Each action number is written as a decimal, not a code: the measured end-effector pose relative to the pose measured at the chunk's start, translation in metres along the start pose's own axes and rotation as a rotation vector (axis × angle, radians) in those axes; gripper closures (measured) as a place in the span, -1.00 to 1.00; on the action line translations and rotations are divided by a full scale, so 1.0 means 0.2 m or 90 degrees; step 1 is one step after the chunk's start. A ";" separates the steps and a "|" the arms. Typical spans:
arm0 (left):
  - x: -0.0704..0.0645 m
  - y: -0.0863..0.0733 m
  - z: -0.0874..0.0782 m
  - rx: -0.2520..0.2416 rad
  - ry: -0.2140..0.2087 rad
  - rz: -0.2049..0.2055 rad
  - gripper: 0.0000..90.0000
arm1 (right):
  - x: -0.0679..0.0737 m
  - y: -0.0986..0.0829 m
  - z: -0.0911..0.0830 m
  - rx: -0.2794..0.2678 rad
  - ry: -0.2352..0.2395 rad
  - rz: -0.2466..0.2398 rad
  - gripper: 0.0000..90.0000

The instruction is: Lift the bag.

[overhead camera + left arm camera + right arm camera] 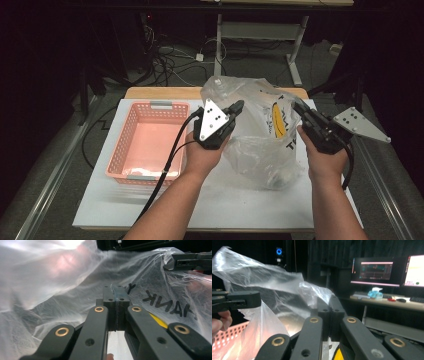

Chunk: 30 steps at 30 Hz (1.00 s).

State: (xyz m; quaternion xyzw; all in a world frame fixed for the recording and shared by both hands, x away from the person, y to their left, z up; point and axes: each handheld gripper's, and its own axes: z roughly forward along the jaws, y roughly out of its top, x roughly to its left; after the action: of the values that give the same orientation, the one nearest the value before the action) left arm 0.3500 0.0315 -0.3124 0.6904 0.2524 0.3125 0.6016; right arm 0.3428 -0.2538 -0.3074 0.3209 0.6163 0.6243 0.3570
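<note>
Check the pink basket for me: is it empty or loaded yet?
Empty, as far as shown: the pink basket shows only bare floor in the high view, while both grippers hold the plastic bag beside it.

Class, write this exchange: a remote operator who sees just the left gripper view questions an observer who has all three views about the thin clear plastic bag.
Operator: What stands beside the bag?
Observer: A pink plastic lattice basket stands on the white table, on the left gripper side of the clear plastic bag.
Operator: Is the right gripper holding the bag too?
Observer: Yes. In its own view, the right gripper has its jaws closed on the bag's film, at the mouth edge opposite the left gripper.
</note>
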 end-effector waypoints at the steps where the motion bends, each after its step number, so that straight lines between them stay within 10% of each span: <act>1: 0.01 0.02 0.00 -0.006 0.003 0.002 0.96 | 0.00 0.02 0.01 -0.006 -0.001 -0.002 1.00; 10: 0.11 0.20 0.04 -0.028 0.029 0.023 0.96 | -0.07 0.20 0.05 -0.055 -0.026 0.014 1.00; 16: 0.18 0.18 0.14 -0.005 0.048 -0.001 0.96 | -0.13 0.30 0.07 -0.064 -0.055 0.005 1.00; 30: 0.22 -0.02 0.17 0.070 0.043 -0.027 0.95 | -0.17 0.08 0.16 0.020 -0.059 0.013 1.00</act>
State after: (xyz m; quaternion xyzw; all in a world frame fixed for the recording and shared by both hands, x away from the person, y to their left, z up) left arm 0.4042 0.0411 -0.3132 0.7061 0.3042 0.3084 0.5602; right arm 0.3874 -0.2652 -0.2881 0.3613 0.6057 0.6027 0.3733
